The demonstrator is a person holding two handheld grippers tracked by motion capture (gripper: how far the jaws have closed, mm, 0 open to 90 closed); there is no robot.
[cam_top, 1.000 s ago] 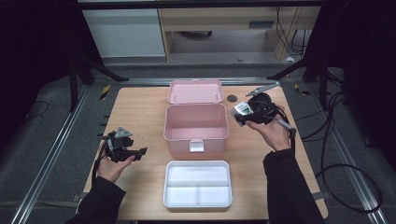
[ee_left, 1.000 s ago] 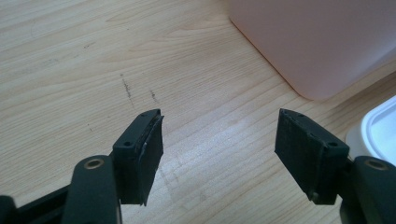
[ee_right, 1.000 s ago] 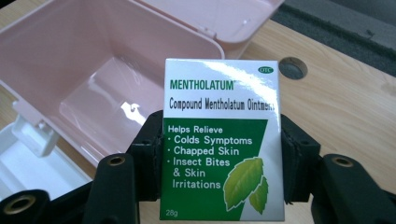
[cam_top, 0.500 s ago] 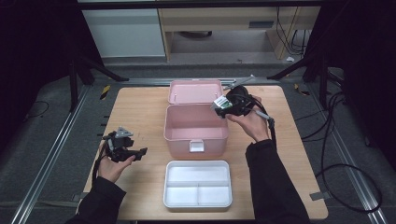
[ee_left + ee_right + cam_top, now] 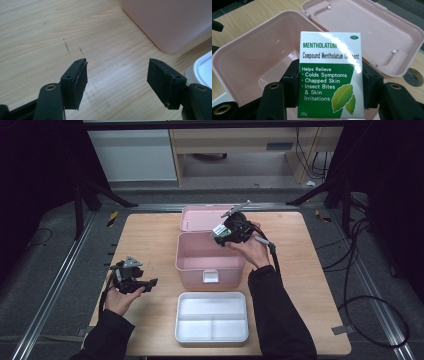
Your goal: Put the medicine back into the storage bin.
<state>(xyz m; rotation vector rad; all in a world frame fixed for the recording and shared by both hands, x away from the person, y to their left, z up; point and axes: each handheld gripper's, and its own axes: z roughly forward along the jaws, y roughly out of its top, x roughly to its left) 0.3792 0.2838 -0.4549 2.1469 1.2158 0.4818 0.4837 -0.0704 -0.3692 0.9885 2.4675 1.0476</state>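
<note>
Packing underway, not finished. Ointment carton (image 5: 331,75) pinched in right tongs (image 5: 226,233), held over the open pink box (image 5: 210,265), near its back rim; not yet set down. Box interior looks bare in right gripper view. Lid (image 5: 372,32) flipped open behind the box. White divided tray (image 5: 212,317) lies in front of the box, looks unfilled. Left to do, by judgement: lower carton into box, release; closing probably follows.

Right tongs: partway open, pads pressed on both side faces of the carton, label facing the camera.
Left tongs (image 5: 122,77): spread wide, nothing between, hovering over bare table (image 5: 50,30) beside box corner.
</note>
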